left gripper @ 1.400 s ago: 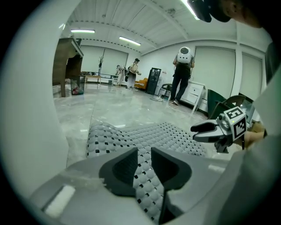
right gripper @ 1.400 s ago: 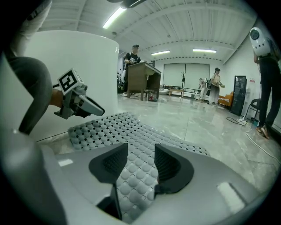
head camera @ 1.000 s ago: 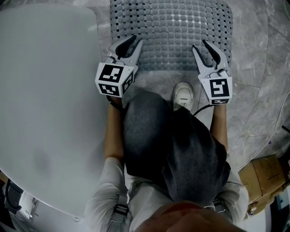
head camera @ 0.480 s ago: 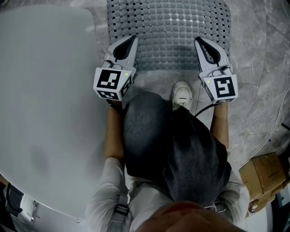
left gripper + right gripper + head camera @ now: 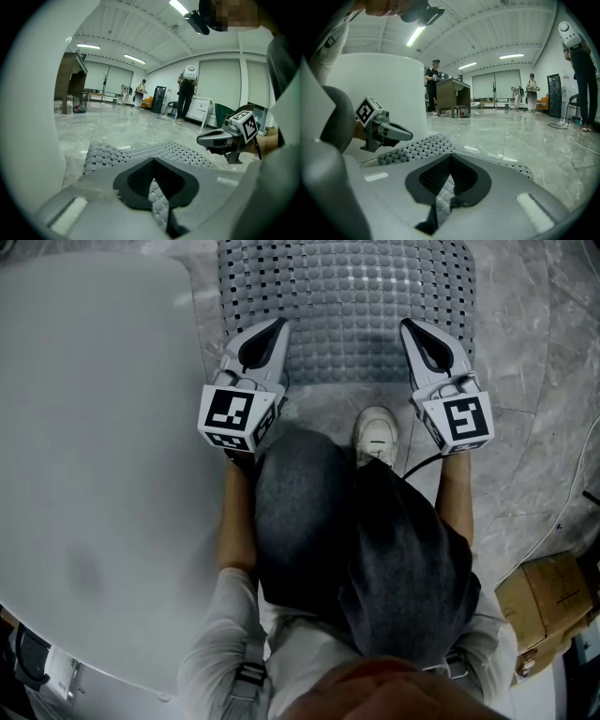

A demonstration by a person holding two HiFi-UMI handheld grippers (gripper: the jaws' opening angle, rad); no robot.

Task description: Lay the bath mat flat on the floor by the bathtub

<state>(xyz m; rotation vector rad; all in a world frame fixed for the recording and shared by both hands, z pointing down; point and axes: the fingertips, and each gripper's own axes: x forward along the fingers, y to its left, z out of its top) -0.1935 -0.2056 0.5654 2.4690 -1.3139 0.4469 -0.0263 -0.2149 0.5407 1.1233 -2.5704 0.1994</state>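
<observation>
Beside the white bathtub [image 5: 94, 427], on the grey marble floor [image 5: 525, 381], lies the bath mat [image 5: 347, 296], a grey sheet moulded in rows of rounded bumps with small square perforations. One long side runs close along the bathtub, and the near edge is taken up at both corners. The left tool [image 5: 275, 326] is pressed together on the near corner closest to the bathtub; its own view shows bubbled mat material caught between the dark pads. The right tool [image 5: 411, 326], at the near corner farther from the bathtub, has just been closing and now likewise pinches the mat, a strip of the quilted surface showing between its pads. Both gripper views show the edge raised in a low hump, while the part farther along the bathtub appears to rest on the floor. The mat is judged light, limp and rubbery: it will likely sag between the two grips, fold if the corners approach each other, and drag on the stone. Hold is best kept at the corners, well apart and taut, gripping across a bump row, not a perforation.
</observation>
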